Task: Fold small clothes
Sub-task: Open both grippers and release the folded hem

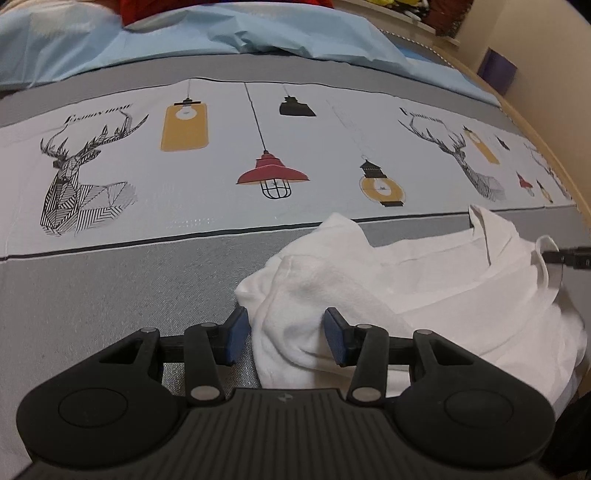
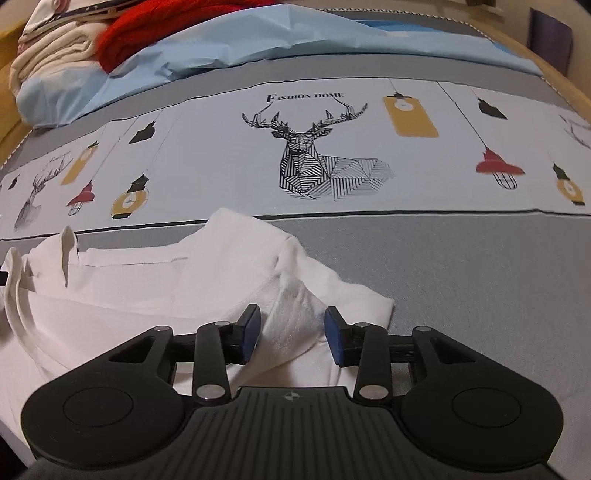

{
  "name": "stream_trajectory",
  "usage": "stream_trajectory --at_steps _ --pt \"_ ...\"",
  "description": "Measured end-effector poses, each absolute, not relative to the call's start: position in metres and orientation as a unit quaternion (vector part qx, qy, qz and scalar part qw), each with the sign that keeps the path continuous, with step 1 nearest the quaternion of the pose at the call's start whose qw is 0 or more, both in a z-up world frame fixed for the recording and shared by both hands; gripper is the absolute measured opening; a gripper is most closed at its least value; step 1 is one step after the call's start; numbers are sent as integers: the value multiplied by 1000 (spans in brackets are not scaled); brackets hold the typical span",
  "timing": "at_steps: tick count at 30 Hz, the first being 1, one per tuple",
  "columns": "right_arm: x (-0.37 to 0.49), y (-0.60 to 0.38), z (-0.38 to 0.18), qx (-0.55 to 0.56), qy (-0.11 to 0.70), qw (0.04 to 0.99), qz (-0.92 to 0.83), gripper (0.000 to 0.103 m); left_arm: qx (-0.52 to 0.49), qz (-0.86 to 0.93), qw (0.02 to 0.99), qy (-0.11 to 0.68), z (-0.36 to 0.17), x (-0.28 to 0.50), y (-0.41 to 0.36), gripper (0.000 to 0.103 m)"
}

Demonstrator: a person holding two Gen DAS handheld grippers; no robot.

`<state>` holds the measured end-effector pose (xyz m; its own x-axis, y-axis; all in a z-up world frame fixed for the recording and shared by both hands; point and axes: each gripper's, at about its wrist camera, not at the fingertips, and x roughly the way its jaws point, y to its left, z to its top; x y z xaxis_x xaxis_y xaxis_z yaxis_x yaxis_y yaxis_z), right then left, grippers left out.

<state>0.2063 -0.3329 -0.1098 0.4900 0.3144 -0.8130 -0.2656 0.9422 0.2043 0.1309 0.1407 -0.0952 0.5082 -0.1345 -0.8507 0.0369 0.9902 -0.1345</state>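
Note:
A small white shirt (image 1: 424,280) lies crumpled on the grey band of the bed cover; it also shows in the right wrist view (image 2: 147,284). My left gripper (image 1: 286,334) is open, its blue pads either side of a bunched fold at the shirt's left end. My right gripper (image 2: 291,332) is open, its blue pads straddling a raised fold near the shirt's right sleeve end. Neither grips the cloth. The other gripper's tip (image 1: 569,256) shows at the shirt's far right edge in the left wrist view.
The bed cover (image 2: 461,258) has a pale printed strip of deer and lamps. A light blue sheet (image 1: 221,33) is bunched at the back. A red garment (image 2: 147,33) and white folded clothes (image 2: 48,48) lie at the back left. A wooden bed edge (image 1: 546,140) runs along the right.

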Motion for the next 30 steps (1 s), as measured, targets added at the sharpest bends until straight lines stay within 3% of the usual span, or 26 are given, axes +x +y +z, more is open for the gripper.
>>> stream_trajectory --at_steps 1,2,4,7,14,18,20,24,26,30 --pt "206 -333 -108 28 474 864 167 41 -46 -51 868 492 -95 131 141 42" --pt "207 -333 -106 32 470 867 165 41 -43 -54 868 492 -95 131 141 26" --pt "207 -336 -102 40 457 874 161 40 -40 -59 867 493 -95 130 141 13" --pt "212 -341 -101 56 458 875 146 6 -38 -55 870 488 -93 129 144 11" --pt "217 -364 -86 144 411 893 111 5 -66 -39 890 450 -78 129 158 9" --pt "226 -390 -87 241 391 888 19 13 -107 26 890 442 -78 134 178 7" --pt "228 -397 -89 262 390 883 4 39 -132 25 881 455 -82 135 184 8" --pt "227 -389 -89 227 402 886 39 39 -145 12 875 461 -83 136 188 10" --pt "228 -388 -96 221 424 876 57 39 -163 3 864 477 -88 137 189 20" --pt "228 -382 -114 204 482 848 86 39 -175 -13 849 499 -98 138 182 30"
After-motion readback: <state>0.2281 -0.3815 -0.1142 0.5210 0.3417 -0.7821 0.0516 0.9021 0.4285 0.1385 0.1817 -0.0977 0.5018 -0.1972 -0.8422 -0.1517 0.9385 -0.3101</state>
